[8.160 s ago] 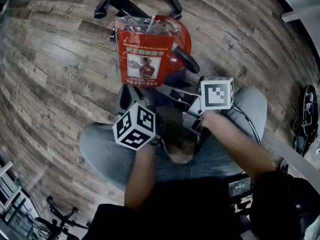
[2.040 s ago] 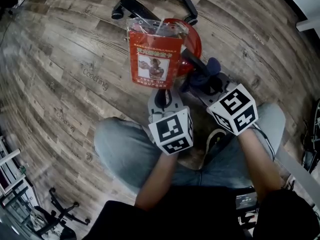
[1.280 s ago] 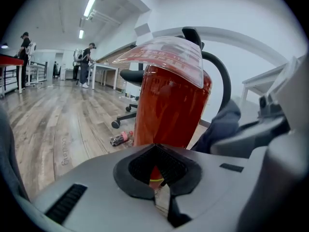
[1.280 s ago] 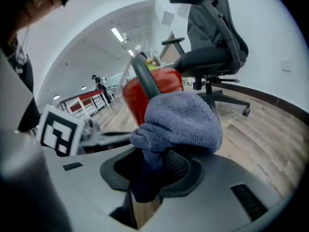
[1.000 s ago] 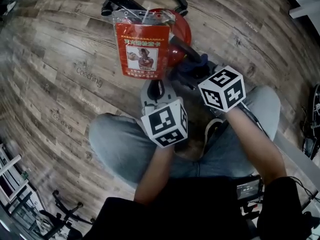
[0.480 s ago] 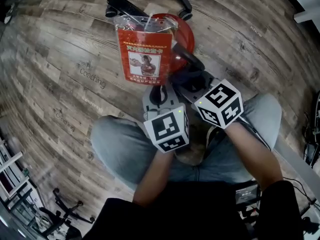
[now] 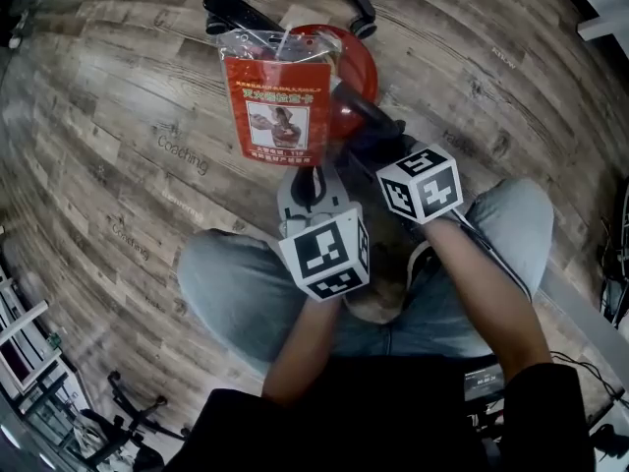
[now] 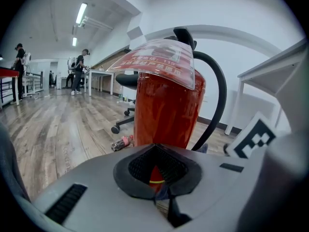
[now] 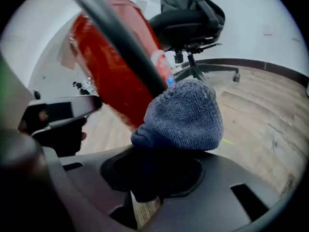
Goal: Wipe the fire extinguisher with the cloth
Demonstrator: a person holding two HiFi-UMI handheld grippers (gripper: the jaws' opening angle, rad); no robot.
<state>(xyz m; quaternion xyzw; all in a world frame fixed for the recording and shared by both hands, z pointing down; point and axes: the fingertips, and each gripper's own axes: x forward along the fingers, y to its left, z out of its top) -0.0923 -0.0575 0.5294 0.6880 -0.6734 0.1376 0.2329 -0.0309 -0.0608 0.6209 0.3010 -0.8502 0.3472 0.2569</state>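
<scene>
Head view: the red fire extinguisher (image 7: 352, 67) stands on the wood floor (image 7: 118, 116) at twelve o'clock. The left gripper (image 7: 313, 187) is at its six, the right gripper (image 7: 383, 150) at its four.

Left gripper view: jaws closed together, empty, extinguisher straight ahead.

Right gripper view: jaws clamp a grey-blue cloth (image 9: 183, 112), which meets the black hose (image 9: 120, 42) at eleven o'clock.

Both forearms bare, reaching forward and down toward fire extinguisher (image 7: 356, 72).

Left forearm (image 7: 300, 347) runs straight ahead. Left gripper (image 7: 313, 187) just short of extinguisher base, marker cube (image 7: 324, 254) on top. Fingers (image 8: 140, 190) closed together at tips, nothing clamped, pointing at extinguisher body.

Right forearm (image 7: 491, 298) angles inward toward extinguisher. Right gripper (image 7: 381, 150) beside extinguisher's hose side, nearer to it than left gripper. Fingers closed on blue-grey cloth (image 9: 181, 115), which bulges out past tips against extinguisher hose.
</scene>
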